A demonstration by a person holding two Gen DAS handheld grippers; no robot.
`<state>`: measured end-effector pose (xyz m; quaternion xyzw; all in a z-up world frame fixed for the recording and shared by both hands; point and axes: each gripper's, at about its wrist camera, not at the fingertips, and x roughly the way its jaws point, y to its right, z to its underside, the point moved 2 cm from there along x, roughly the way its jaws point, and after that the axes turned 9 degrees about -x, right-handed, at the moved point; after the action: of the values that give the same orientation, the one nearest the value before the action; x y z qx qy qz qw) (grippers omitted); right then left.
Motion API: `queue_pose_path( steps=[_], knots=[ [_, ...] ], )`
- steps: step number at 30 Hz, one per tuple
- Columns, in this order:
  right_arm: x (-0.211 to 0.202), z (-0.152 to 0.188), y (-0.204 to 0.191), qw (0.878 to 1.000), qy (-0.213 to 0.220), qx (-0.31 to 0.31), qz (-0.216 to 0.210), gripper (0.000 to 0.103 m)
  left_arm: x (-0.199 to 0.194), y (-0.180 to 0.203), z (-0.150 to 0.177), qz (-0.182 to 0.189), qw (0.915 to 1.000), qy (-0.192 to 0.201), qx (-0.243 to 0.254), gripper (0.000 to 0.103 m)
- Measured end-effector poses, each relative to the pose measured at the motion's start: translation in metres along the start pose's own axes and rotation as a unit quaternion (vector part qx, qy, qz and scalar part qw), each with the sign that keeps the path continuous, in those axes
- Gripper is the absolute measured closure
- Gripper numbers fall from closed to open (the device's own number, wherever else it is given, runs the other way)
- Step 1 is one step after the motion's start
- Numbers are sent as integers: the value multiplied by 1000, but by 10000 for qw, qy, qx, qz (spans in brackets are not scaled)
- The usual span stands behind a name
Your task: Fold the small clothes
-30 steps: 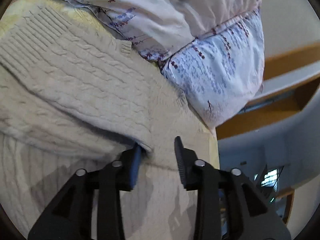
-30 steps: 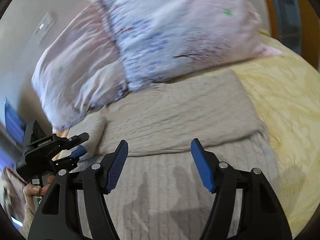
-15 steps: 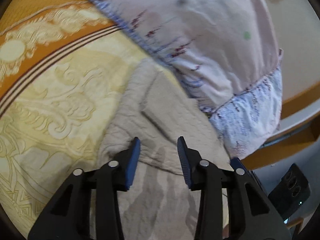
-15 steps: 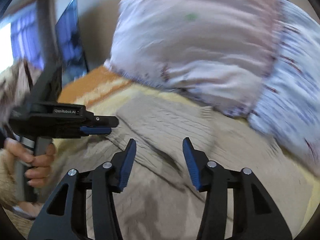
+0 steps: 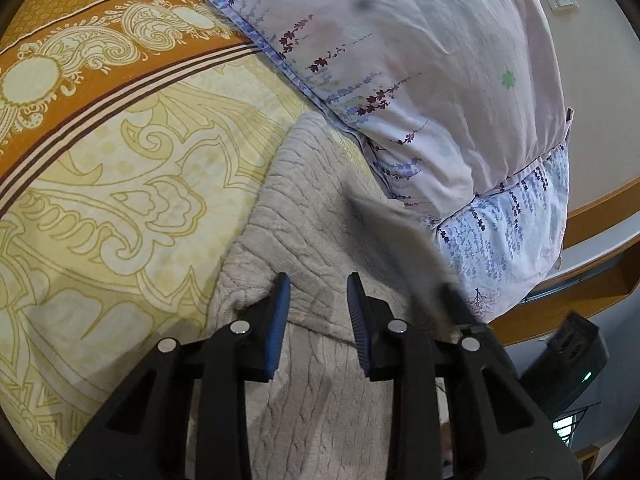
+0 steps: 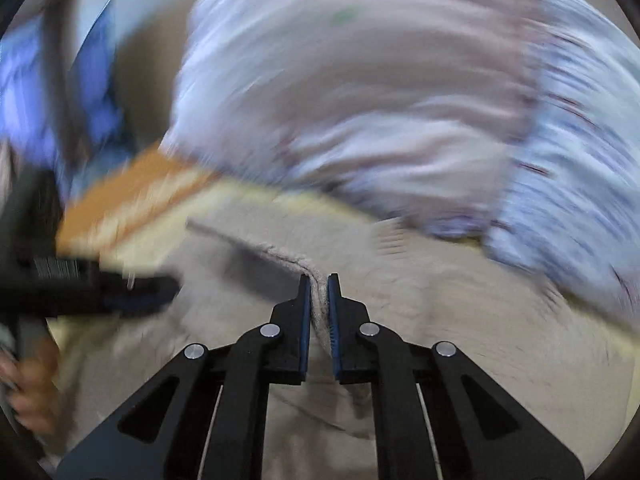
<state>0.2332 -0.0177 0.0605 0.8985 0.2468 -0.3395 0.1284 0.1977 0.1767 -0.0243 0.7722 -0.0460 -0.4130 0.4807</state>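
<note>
Change: right gripper (image 6: 319, 280), spread wide a second ago, is now pinching a sweater (image 5: 316, 216) fold.
Left gripper (image 5: 316, 284): hovering part-open over knit, gripping nothing.
Bedspread (image 5: 120, 160): lying underneath.

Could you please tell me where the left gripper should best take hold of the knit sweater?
On the folded hem edge of the knit sweater, just ahead of the open left gripper, coming in low along the bedspread. That edge bunches into a raised ridge, and the right gripper already pinches a similar ridge.

txt: none legible | left gripper (image 6: 132, 300) label: blurred, unreadable
</note>
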Motion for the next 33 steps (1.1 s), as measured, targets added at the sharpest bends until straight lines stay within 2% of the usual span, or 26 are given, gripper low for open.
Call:
queue_pose_path(
  steps=[2, 4, 6, 7, 9, 10, 11, 12, 15, 16, 17, 19, 21, 25, 27, 28, 30, 33],
  knots=[
    [-31, 11, 41, 9943, 295, 1001, 233, 95, 0, 0, 0, 14, 10000, -4, 7, 73],
    [-60, 39, 80, 9789, 377, 1931, 549, 95, 0, 0, 0, 35, 10000, -17, 15, 72],
    [-72, 68, 101, 9669, 99, 2447, 713, 94, -1, 1, 0, 82, 10000, -29, 37, 68],
    [-77, 88, 112, 9602, -197, 2683, 757, 94, -1, 2, 0, 94, 9999, -36, 56, 65],
    [-85, 109, 129, 9475, -405, 3085, 736, 87, -1, 4, 1, 123, 9998, -62, 114, 60],
    [-94, 119, 142, 9375, -380, 3397, 654, 72, -1, 6, 1, 148, 9998, -81, 131, 55],
    [-101, 124, 150, 9306, -306, 3599, 600, 53, -2, 7, 2, 174, 9997, -93, 131, 52],
    [-107, 126, 158, 9244, -191, 3770, 543, 47, -2, 8, 2, 190, 9997, -100, 127, 50],
    [-110, 128, 181, 9110, -76, 4108, 352, 48, -2, 8, 2, 182, 9997, -102, 137, 50],
    [-107, 128, 186, 9071, -120, 4199, 269, 50, -2, 8, 2, 181, 9997, -101, 141, 50],
    [-102, 130, 191, 9028, -209, 4292, 162, 56, -2, 8, 2, 184, 9997, -101, 139, 50],
    [-88, 136, 198, 8946, -406, 4449, -1, 59, -2, 8, 3, 185, 9997, -101, 134, 50],
    [-77, 141, 196, 8913, -547, 4501, 8, 63, -1, 9, 3, 175, 9997, -105, 151, 50],
    [-67, 137, 193, 8985, -536, 4357, 42, 68, 0, 8, 2, 170, 9997, -115, 158, 49],
    [-61, 136, 194, 8976, -483, 4380, -115, 83, 0, 8, 3, 179, 9996, -117, 160, 49],
    [-56, 134, 194, 8985, -509, 4354, -204, 95, 0, 8, 2, 183, 9996, -118, 158, 48],
    [-55, 130, 193, 9039, -463, 4251, -137, 95, 0, 9, 3, 163, 9997, -126, 160, 47],
    [-81, 116, 189, 9180, 20, 3966, 19, 96, -5, 10, 4, 216, 9994, -208, 152, 44]
  ],
)
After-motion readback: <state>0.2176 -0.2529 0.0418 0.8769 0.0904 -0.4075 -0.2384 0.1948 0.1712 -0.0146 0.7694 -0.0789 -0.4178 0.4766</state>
